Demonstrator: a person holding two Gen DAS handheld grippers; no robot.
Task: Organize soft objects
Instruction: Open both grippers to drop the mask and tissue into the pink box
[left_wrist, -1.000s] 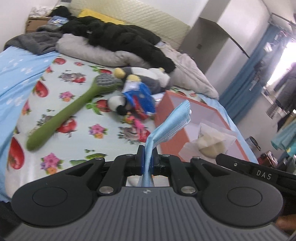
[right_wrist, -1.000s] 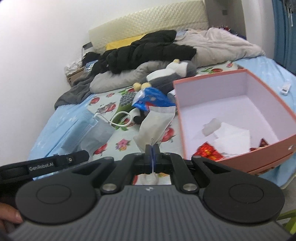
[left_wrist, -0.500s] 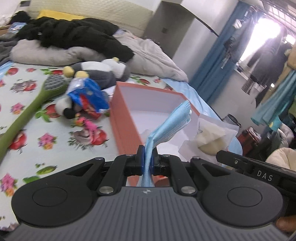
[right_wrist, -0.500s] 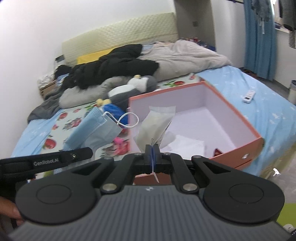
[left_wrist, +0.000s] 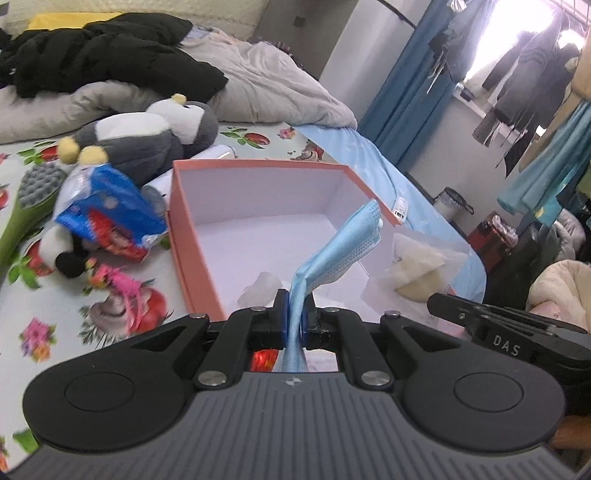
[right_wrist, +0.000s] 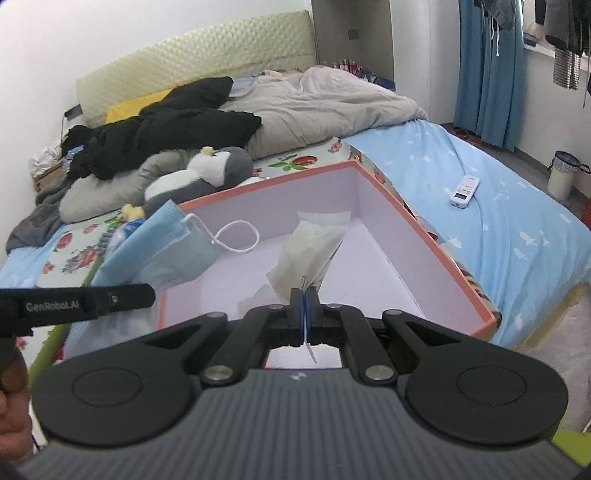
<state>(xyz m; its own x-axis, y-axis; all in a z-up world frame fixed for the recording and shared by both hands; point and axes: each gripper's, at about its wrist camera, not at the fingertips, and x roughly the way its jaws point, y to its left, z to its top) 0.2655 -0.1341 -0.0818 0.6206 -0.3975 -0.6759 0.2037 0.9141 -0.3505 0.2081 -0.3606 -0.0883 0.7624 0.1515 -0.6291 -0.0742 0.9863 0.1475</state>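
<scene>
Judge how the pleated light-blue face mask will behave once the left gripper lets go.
Probably floppy: the pleated light-blue face mask bends sideways above the left gripper. Likely light, so it may flutter rather than drop straight into the orange cardboard box. Its white ear loop could snag.

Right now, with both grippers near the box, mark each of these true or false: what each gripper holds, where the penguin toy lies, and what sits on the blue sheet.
1. The left gripper is shut on the blue face mask. True.
2. The right gripper is open and holds nothing. False: it is shut on the clear packet with a pale pad inside.
3. The penguin plush lies inside the orange box. False: it lies on the bed beyond the box.
4. Both held things hang over the box's open top. True.
5. A white remote lies on the blue sheet. True.
</scene>
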